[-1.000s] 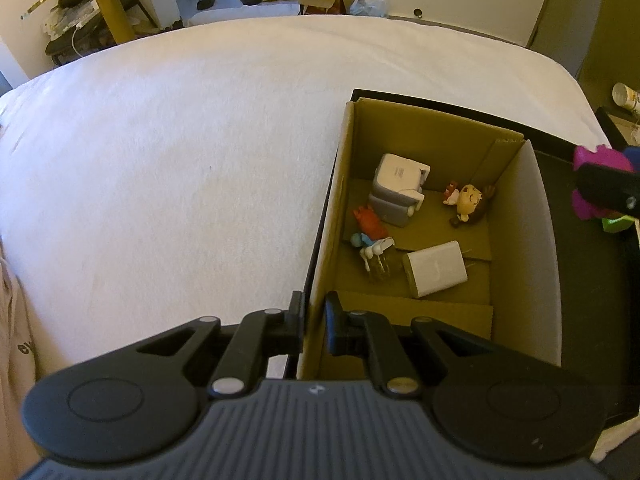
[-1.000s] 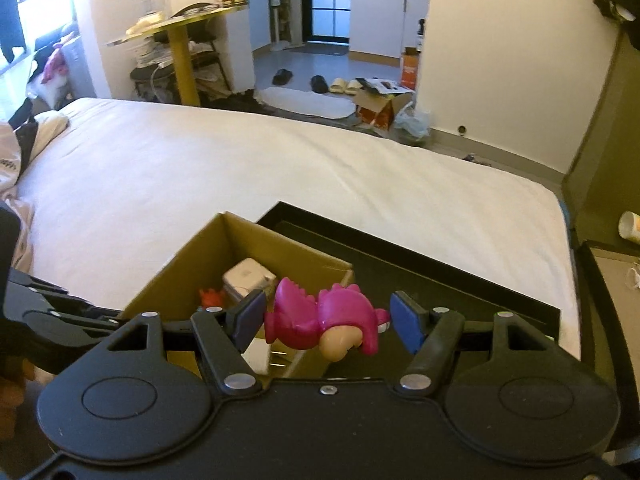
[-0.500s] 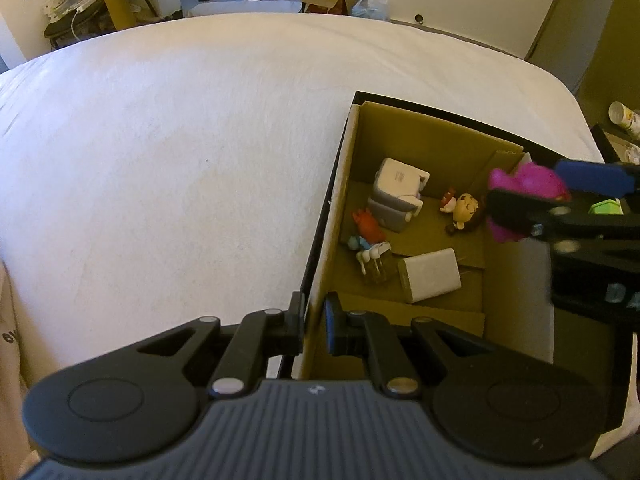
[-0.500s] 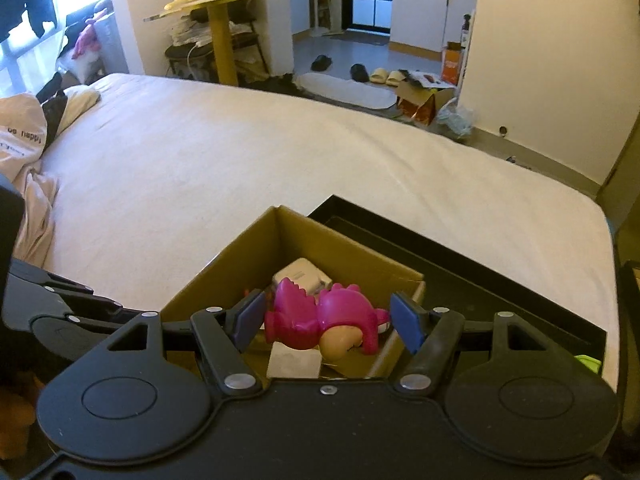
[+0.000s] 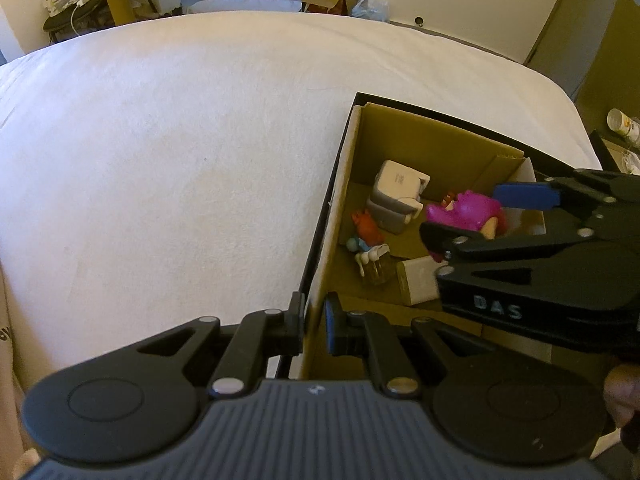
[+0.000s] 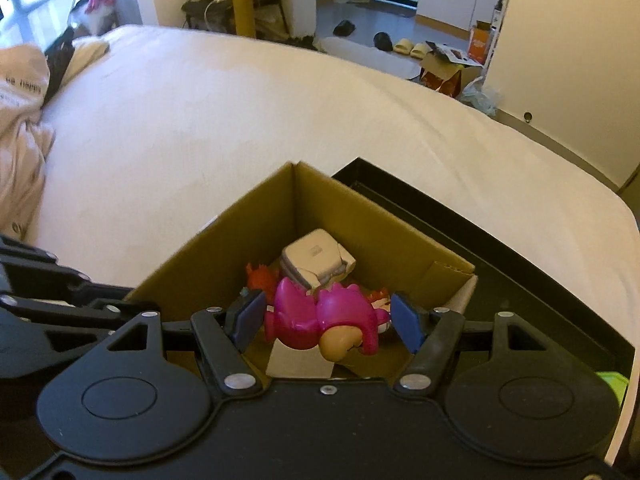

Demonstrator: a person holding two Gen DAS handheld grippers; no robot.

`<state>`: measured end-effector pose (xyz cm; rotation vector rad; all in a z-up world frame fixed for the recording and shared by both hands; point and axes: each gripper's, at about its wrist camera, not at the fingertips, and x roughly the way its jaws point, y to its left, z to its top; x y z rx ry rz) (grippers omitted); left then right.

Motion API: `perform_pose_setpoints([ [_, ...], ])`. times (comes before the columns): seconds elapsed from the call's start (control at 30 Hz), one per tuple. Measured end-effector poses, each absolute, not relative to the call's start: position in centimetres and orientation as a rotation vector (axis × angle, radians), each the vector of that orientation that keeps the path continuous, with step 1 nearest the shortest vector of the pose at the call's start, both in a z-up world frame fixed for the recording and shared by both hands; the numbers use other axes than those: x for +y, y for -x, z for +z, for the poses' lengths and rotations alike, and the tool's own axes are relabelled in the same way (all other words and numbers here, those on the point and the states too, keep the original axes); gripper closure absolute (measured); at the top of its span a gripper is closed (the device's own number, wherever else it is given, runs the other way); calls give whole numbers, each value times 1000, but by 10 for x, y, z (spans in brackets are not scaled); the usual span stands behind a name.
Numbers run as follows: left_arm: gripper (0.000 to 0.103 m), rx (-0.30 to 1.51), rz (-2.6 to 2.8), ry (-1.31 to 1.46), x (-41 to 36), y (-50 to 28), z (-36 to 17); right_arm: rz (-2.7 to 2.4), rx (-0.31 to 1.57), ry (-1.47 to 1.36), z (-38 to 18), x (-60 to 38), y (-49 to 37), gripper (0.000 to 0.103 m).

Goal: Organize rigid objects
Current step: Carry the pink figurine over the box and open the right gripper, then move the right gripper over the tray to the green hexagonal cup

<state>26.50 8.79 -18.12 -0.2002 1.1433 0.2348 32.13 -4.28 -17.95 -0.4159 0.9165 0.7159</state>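
The left hand-held gripper (image 5: 314,322) is pinched narrow on the near left wall of the cardboard box (image 5: 432,142), its two pads straddling the wall's top edge at about 6 o'clock in the left wrist view. The box sits on the white bed (image 5: 168,152), with a black tray (image 6: 500,232) running along its far side and its right side.

The right hand-held gripper (image 6: 326,322) holds the pink toy (image 6: 320,318) between its blue pads, half-wide, above the open box. In the left wrist view it comes in from 3 o'clock, over the box's right wall, and the toy hangs above the box's right half.

On the box floor lie a grey-white charger block (image 5: 396,196) toward the far wall, a red figure (image 5: 366,226) and a small blue-and-white figure (image 5: 366,250) against the left wall, and a white block (image 5: 416,282) near the front. Part of a small doll (image 6: 380,298) shows behind the pink toy. Bare cardboard remains at the far right corner and along the near wall.

To the left, from 9 to 12 o'clock, the bed surface is open up to its far edge.
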Motion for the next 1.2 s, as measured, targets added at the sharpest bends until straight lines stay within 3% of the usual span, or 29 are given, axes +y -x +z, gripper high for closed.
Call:
perform_pose_setpoints([
  [1.2, 94, 1147, 252, 144, 75, -266, -180, 557, 915, 242, -145, -144, -306, 33],
])
